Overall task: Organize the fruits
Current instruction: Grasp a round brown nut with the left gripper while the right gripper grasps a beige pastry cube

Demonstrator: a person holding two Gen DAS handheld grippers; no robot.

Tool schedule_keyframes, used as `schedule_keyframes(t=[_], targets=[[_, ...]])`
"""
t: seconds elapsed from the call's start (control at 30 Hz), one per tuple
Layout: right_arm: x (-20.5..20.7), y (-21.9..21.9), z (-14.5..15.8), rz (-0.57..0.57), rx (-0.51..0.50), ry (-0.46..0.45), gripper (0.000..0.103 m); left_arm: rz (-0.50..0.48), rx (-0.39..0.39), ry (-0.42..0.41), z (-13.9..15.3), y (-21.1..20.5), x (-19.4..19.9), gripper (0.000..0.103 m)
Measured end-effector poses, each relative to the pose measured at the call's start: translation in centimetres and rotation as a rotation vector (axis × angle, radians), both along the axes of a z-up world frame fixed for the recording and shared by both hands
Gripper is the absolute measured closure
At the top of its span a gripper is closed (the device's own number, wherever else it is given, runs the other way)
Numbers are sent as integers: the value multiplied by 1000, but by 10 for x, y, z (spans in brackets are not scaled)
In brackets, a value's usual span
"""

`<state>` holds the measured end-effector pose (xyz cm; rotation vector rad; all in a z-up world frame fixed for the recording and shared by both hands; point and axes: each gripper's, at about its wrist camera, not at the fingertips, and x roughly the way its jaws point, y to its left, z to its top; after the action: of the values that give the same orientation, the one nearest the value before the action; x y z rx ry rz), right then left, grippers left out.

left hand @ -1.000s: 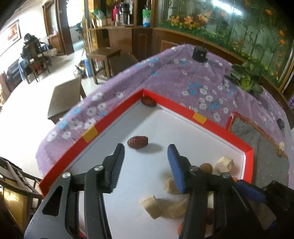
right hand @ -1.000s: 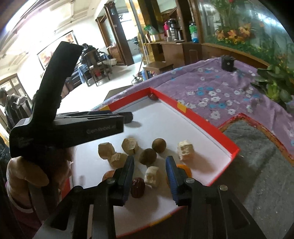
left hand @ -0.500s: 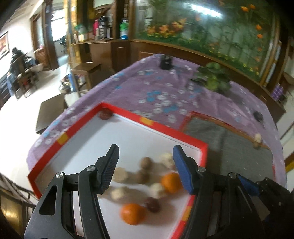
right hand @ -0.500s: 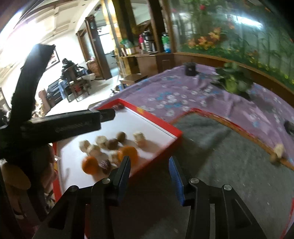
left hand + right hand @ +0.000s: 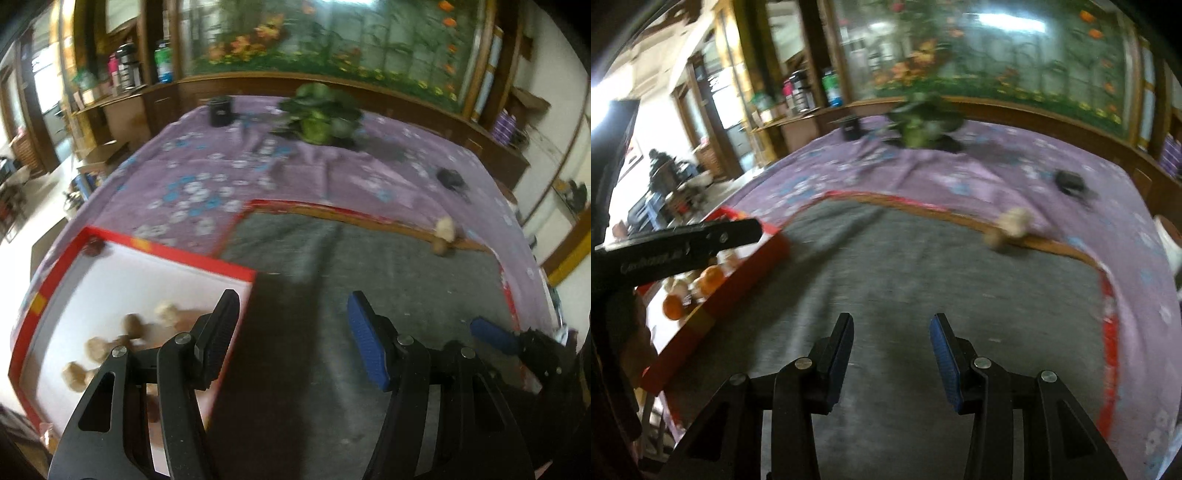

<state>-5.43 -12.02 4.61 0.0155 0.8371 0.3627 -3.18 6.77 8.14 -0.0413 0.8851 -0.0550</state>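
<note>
A red-rimmed white tray point(image 5: 177, 254) at the left holds several pale chunks and brown round fruits point(image 5: 133, 323); a dark one point(image 5: 94, 246) sits in its far corner. In the right wrist view the tray point(image 5: 746, 273) shows two oranges point(image 5: 711, 278). Two pieces, one pale point(image 5: 445, 227) and one brown point(image 5: 439, 246), lie at the far edge of the grey mat point(image 5: 388, 277); they also show in the right wrist view point(image 5: 1015, 221). My left gripper point(image 5: 291, 332) is open and empty over the tray's right edge. My right gripper point(image 5: 892, 347) is open and empty over the mat point(image 5: 923, 280).
A purple flowered cloth point(image 5: 221, 173) covers the table. A green plant point(image 5: 321, 118), a black cup point(image 5: 220, 110) and a small dark object point(image 5: 450, 179) stand at the back. A wooden cabinet and aquarium lie behind. The left gripper's body point(image 5: 676, 247) crosses the right wrist view.
Both grippers have swung right, away from the tray's fruits and out over the grey mat. Both stay open and empty. The two pieces at the mat's far edge are nearer.
</note>
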Motion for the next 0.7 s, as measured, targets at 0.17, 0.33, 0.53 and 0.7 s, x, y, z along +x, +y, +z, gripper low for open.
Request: schedule_keyframes(t=[0.17,0.33,0.53,0.7], targets=[[5,-34,-2,-78,6,7,61,-78,-5,29,-8,-38,16,42],[12,-61,0,-139,-39,-8,60,-147,-18,61,-19,-72,33,42],[17,-89,0,-171,-23,-3,60,-255,-36,71,-28,-112,55,42],[21,-103,3,-181,-22,-16,60,-307,-29,83,-40,-138,80,42]])
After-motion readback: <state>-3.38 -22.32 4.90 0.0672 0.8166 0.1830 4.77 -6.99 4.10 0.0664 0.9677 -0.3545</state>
